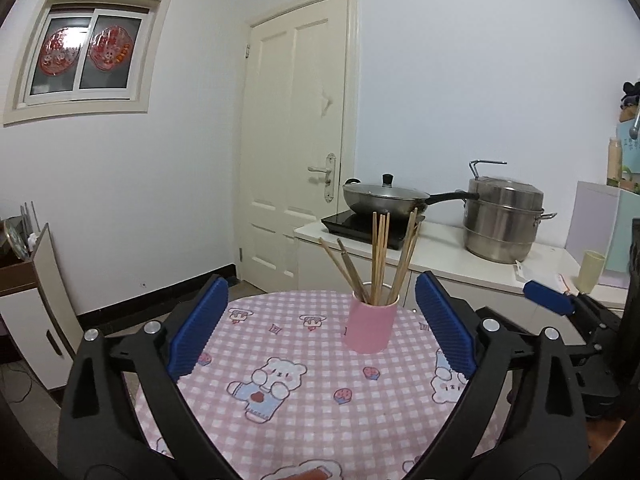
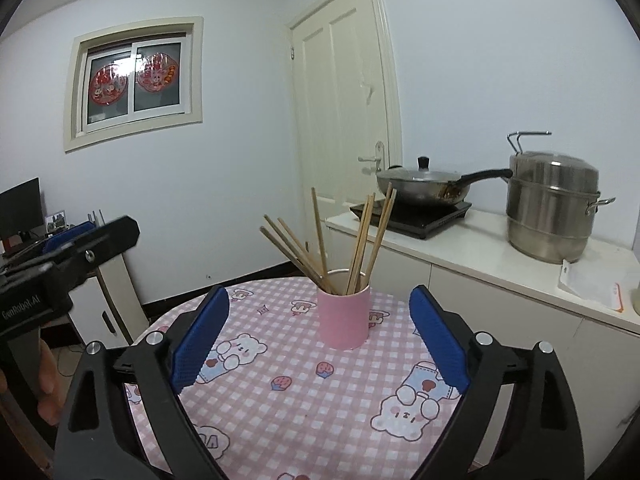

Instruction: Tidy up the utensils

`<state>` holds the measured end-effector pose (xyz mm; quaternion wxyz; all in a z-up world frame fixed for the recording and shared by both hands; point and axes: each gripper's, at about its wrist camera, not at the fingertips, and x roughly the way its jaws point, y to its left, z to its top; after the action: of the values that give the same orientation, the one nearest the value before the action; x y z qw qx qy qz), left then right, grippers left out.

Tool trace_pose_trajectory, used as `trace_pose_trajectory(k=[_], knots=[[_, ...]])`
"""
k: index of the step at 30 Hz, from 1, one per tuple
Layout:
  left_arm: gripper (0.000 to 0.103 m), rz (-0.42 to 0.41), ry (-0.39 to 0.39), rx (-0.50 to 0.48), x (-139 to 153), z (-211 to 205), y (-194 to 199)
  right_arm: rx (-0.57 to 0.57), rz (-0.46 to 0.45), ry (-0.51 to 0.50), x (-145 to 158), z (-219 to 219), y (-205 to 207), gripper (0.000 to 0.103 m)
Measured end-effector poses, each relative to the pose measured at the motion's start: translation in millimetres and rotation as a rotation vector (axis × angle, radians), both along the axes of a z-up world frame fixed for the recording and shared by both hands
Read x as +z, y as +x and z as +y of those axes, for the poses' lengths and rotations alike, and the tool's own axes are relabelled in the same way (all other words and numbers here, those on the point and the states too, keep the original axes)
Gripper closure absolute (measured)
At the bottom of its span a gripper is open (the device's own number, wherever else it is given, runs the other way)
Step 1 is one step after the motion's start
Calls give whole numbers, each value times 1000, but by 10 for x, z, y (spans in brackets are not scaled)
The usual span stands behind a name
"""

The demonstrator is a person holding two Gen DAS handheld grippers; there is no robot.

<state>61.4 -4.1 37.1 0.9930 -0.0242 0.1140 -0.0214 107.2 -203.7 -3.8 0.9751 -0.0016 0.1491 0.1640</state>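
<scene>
A pink cup [image 1: 370, 328] stands upright on the round table with the pink checked cloth [image 1: 288, 408]. Several wooden chopsticks [image 1: 380, 256] stand in it, fanned out. The cup [image 2: 343, 316] and chopsticks [image 2: 360, 240] also show in the right wrist view. My left gripper [image 1: 320, 320] is open and empty, held above the table with the cup just ahead, between its blue pads [image 1: 200, 328]. My right gripper [image 2: 320, 332] is open and empty, also facing the cup. The right gripper's blue pad [image 1: 548, 298] shows at the right of the left wrist view.
A white counter [image 2: 480, 252] stands behind the table at the right with an induction hob [image 2: 412, 216], a lidded wok [image 2: 424, 186] and a steel steamer pot [image 2: 552, 208]. A cream door [image 1: 296, 140] is behind. A low cabinet [image 1: 36, 312] stands at the left.
</scene>
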Motion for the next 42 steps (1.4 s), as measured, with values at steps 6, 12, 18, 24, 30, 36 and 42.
trace_pose_trajectory(k=[6,12,18,24,30,36,42], knots=[[8,-21,6,33,-11,61,-147,-24,-54,-8,86,59,-162,10],[7,-50,28,55,-10,85,-231,-27,-95,-46,139,163,-240,9],[6,-68,25,70,-6,147,-258,-18,-100,-63,130,219,-261,8],[6,-78,23,78,-19,187,-259,-24,-108,-79,137,262,-272,8],[6,-80,29,84,-40,186,-254,-31,-102,-77,119,258,-258,8],[6,-82,30,88,-39,192,-249,-28,-99,-71,125,270,-261,8],[6,-79,34,91,-41,193,-236,-25,-93,-68,110,263,-259,8]])
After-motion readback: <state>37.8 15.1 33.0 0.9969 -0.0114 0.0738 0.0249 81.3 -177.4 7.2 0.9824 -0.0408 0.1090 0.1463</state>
